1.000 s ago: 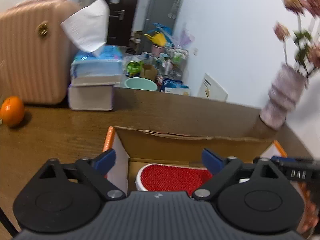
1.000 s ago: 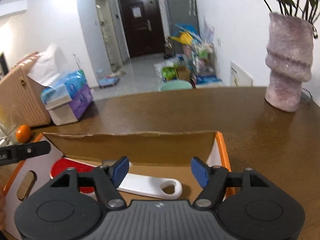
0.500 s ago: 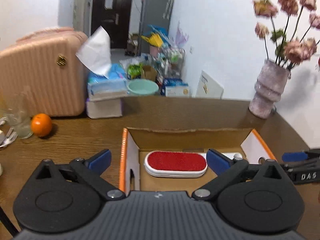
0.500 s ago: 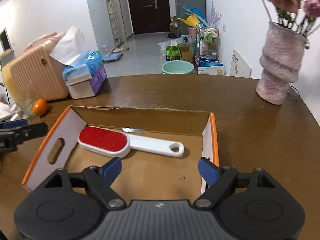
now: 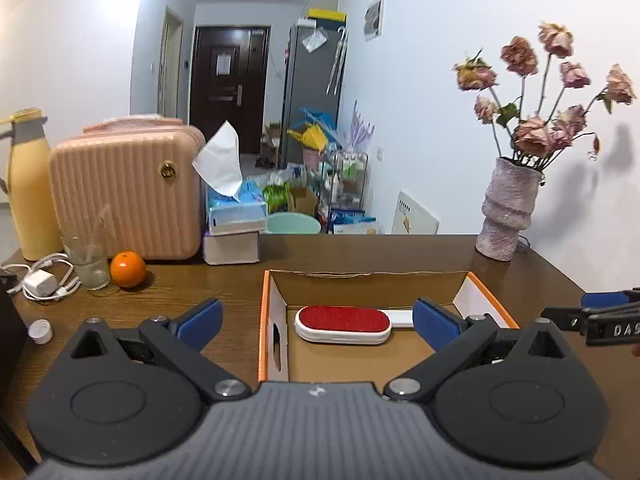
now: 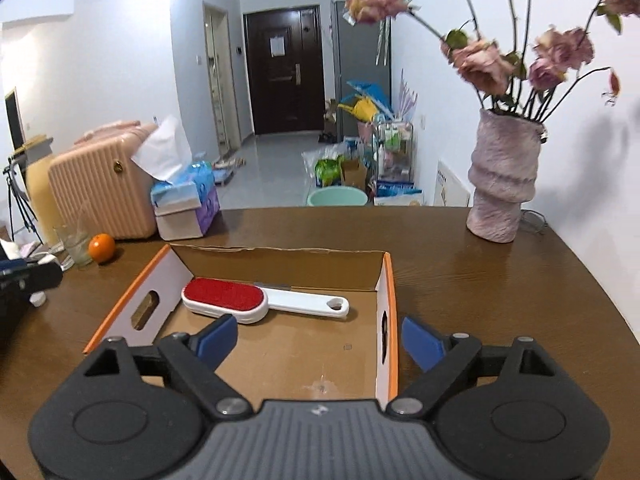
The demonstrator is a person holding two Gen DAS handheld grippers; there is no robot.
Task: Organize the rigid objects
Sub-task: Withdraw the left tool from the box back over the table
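A white lint brush with a red pad (image 5: 342,323) lies flat in an open cardboard box with orange rims (image 5: 264,320) on the brown table. It also shows in the right wrist view (image 6: 232,300), its white handle pointing right inside the box (image 6: 390,300). My left gripper (image 5: 318,318) is open and empty, held back above the box's near left side. My right gripper (image 6: 318,340) is open and empty, above the box's near right side. Its tips show at the right edge of the left wrist view (image 5: 600,312).
A pink vase of dried roses (image 6: 502,184) stands at the back right. A pink case (image 5: 124,196), tissue boxes (image 5: 234,224), a yellow bottle (image 5: 28,184), a glass (image 5: 86,256), an orange (image 5: 128,269), a charger with cable (image 5: 40,282) and a small white cap (image 5: 40,331) are at the left.
Both grippers have pulled back and up from the box, so the whole box and more of the table now show. The brush stays in the box.
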